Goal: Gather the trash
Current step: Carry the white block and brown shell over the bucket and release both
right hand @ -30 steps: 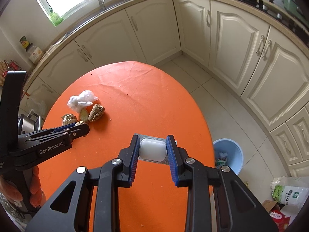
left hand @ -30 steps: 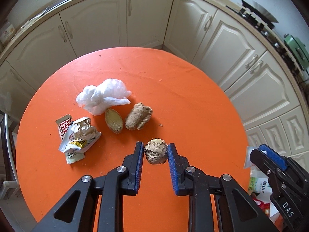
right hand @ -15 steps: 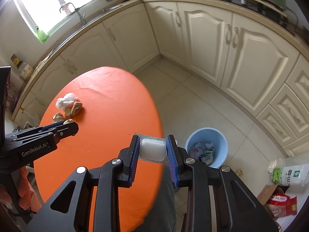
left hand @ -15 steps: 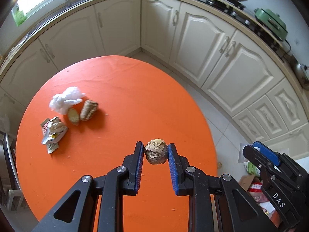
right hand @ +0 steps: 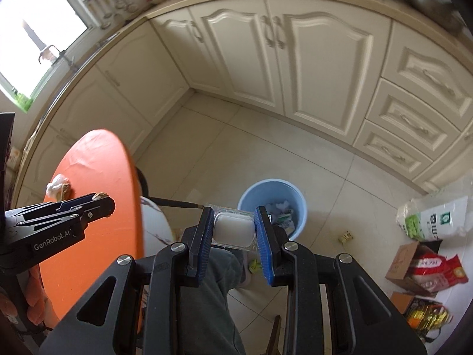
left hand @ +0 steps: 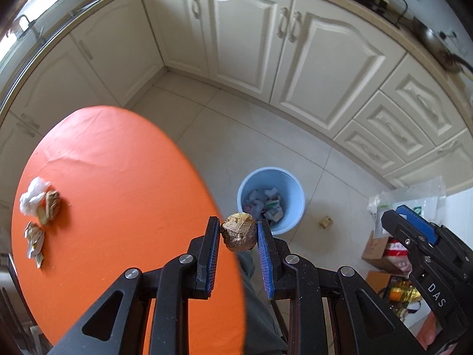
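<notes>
The left gripper [left hand: 239,234] has its fingers clamped on a crumpled brown paper ball [left hand: 239,231], one blue pad pressing each side. The ball hangs past the edge of the orange tabletop [left hand: 118,183], with the blue bin [left hand: 291,177] on the tiled floor [left hand: 236,130] just beyond it in the left wrist view. The bin holds crumpled wrappers and cartons.

The right gripper [right hand: 233,226] has its fingers closed on a clear plastic tray [right hand: 233,230] (white inside, a thin transparent rim around it), held over the floor with the bin directly behind it in the right wrist view. A trouser leg [right hand: 207,290] of the person shows below the fingers.

On the far side of the tabletop lie a white plastic wad [left hand: 32,196], a brown lump [left hand: 52,204] touching it, and a crushed wrapper [left hand: 34,238] near them. Bags and boxes [right hand: 425,260] sit on the floor by the cream cabinets [right hand: 295,59].
</notes>
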Demonstrator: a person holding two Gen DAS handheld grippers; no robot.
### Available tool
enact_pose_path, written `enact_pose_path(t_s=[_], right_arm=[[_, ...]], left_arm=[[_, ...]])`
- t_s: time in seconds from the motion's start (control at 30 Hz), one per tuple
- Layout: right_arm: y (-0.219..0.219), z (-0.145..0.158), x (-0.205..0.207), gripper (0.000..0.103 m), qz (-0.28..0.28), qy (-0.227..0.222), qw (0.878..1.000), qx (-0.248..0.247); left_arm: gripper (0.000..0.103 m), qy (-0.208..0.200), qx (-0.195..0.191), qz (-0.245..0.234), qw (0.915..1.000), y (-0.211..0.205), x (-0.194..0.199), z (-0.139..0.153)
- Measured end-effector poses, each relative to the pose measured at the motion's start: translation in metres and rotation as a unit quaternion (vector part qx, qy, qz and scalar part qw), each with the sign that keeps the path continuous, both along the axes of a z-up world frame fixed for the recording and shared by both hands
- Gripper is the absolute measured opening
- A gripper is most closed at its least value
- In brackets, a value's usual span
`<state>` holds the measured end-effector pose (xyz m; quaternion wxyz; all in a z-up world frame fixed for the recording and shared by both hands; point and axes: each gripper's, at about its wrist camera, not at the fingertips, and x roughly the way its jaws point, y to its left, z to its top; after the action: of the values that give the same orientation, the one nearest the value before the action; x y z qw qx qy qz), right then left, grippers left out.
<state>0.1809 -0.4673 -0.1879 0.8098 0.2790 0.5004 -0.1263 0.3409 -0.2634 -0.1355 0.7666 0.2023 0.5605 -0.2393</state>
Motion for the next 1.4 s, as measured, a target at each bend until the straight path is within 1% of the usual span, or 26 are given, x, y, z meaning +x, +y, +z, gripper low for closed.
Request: enact_pose_path(t_s=[0.13, 0.27, 0.33, 0.37, 0.4, 0.43, 0.47, 0.5, 0.6, 0.8, 0.9, 0.93, 0.97, 1.0, 1.03, 1.13, 1.4], right_arm=[[-0.025, -0.021, -0.012, 0.029, -0.019, 0.019, 1.000, 0.009], [-0.044, -0.041, -0.019, 0.029, -0.040, 0.030, 0.999, 0.021], [-0.050, -0.048, -0.017, 0.029, -0.045, 0.036, 0.998, 0.029], [-0.052, -0.052, -0.016, 0.029, -0.047, 0.039, 0.998, 0.031], [-0.054, -0.055, -0.016, 0.029, -0.049, 0.042, 0.997, 0.034], [-0.057, -0.059, -0.016, 0.029, -0.051, 0.045, 0.997, 0.036], [-0.057, -0.061, -0.016, 0.029, -0.051, 0.047, 0.997, 0.036], [-0.059, -0.064, -0.015, 0.029, -0.051, 0.049, 0.997, 0.037], [-0.060, -0.070, -0.011, 0.029, -0.052, 0.054, 0.996, 0.041], [-0.056, -0.082, 0.006, 0.029, -0.038, 0.061, 0.996, 0.051], [-0.051, -0.078, 0.016, 0.034, -0.024, 0.035, 0.997, 0.068], [-0.050, -0.075, 0.018, 0.048, -0.022, 0.030, 0.997, 0.070], [-0.049, -0.072, 0.021, 0.057, -0.019, 0.025, 0.997, 0.071], [-0.047, -0.067, 0.022, 0.074, -0.018, 0.019, 0.997, 0.066], [-0.046, -0.062, 0.023, 0.078, -0.020, 0.014, 0.998, 0.053], [-0.042, -0.055, 0.024, 0.078, -0.022, 0.018, 0.999, 0.019], [-0.054, -0.064, 0.012, 0.078, -0.044, 0.042, 0.998, 0.027]], left_arm=[[0.021, 0.015, 0.014, -0.020, 0.9996, -0.040, 0.008, -0.019], [0.023, 0.007, 0.029, -0.046, 0.9985, -0.075, 0.014, -0.032], [0.023, 0.005, 0.032, -0.050, 0.9982, -0.088, 0.017, -0.039], [0.028, 0.006, 0.037, -0.053, 0.9979, -0.095, 0.020, -0.042], [0.042, 0.006, 0.040, -0.054, 0.9977, -0.099, 0.020, -0.045], [0.052, 0.006, 0.041, -0.053, 0.9977, -0.102, 0.021, -0.048], [0.067, 0.004, 0.040, -0.053, 0.9978, -0.106, 0.024, -0.050], [0.070, 0.000, 0.038, -0.054, 0.9978, -0.109, 0.024, -0.052], [0.070, -0.007, 0.044, -0.055, 0.9975, -0.113, 0.024, -0.060], [0.070, 0.013, 0.055, -0.043, 0.9975, -0.109, 0.035, -0.074], [0.070, 0.010, 0.058, -0.038, 0.9975, -0.106, 0.043, -0.075], [0.070, 0.011, 0.059, -0.036, 0.9975, -0.104, 0.046, -0.076], [0.070, 0.012, 0.060, -0.031, 0.9976, -0.104, 0.049, -0.076], [0.070, 0.012, 0.059, -0.027, 0.9978, -0.101, 0.048, -0.075], [0.070, 0.012, 0.058, -0.025, 0.9979, -0.100, 0.050, -0.075], [0.070, 0.013, 0.057, -0.022, 0.9980, -0.098, 0.051, -0.077], [0.070, 0.030, 0.056, -0.029, 0.9976, -0.095, 0.048, -0.080]])
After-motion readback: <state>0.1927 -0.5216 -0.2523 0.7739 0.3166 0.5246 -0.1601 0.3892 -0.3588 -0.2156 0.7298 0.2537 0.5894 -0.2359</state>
